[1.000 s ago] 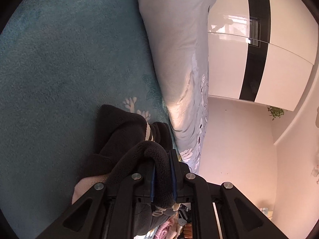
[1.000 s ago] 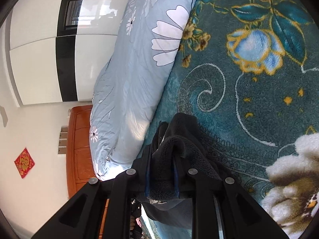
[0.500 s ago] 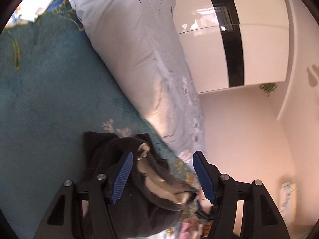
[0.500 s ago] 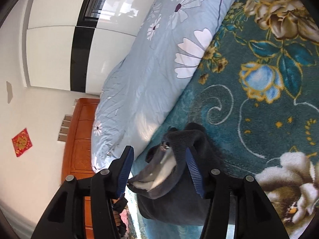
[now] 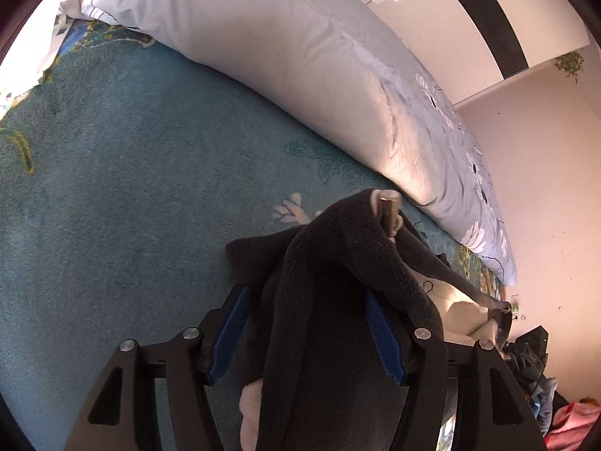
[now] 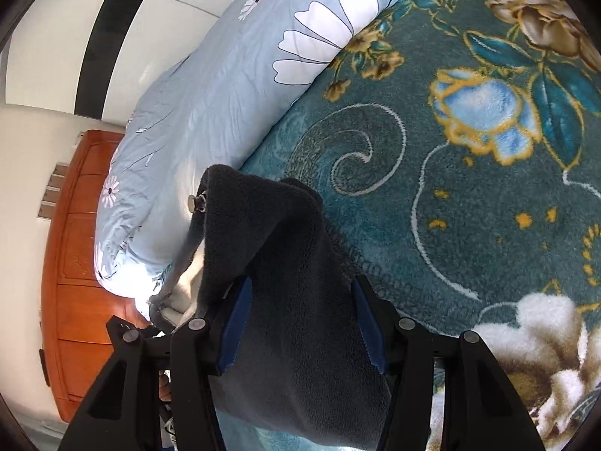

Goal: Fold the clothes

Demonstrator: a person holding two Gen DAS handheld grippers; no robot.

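Observation:
A dark grey fleece garment with a cream lining and a metal snap lies bunched on the teal blanket. My left gripper is open, its blue-padded fingers spread either side of the fleece, which lies loose between them. In the right wrist view the same garment drapes between the spread fingers of my right gripper, also open. The cream lining shows at the garment's left edge.
A light blue floral duvet roll lies along the far edge of the blanket. An orange wooden headboard stands at the left. Glossy white wardrobe doors are behind. Other clothes are piled at the lower right.
Both grippers were shut on the fleece a second ago. They have opened and let it go, and the fleece now rests loose between the spread fingers.

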